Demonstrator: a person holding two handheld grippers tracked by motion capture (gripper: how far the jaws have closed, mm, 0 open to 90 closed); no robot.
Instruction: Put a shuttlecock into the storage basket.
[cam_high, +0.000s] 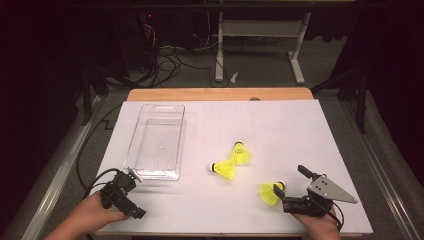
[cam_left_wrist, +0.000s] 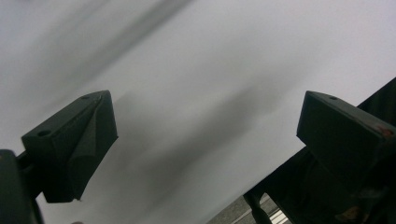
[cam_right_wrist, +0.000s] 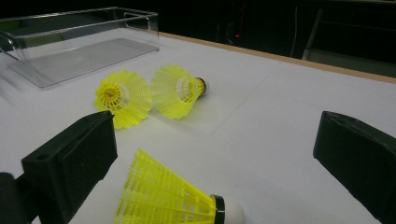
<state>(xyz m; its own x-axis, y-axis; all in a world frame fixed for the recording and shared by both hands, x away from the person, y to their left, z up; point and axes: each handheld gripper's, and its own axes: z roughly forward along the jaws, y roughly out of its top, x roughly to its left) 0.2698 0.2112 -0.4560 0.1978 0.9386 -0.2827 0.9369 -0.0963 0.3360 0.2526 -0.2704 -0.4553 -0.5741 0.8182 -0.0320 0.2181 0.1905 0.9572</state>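
Note:
Three yellow shuttlecocks lie on the white sheet. Two rest close together mid-table, one with its cork away from me and one on its side. The third shuttlecock lies between the spread jaws of my right gripper, close to its left jaw, cork pointing right; the gripper is open and does not touch it. My left gripper is held low over bare sheet at the front left, open and empty.
An empty clear plastic tray stands left of centre, just beyond my left gripper. The table's front edge runs right by both hands. Cables and a desk frame occupy the floor beyond the table.

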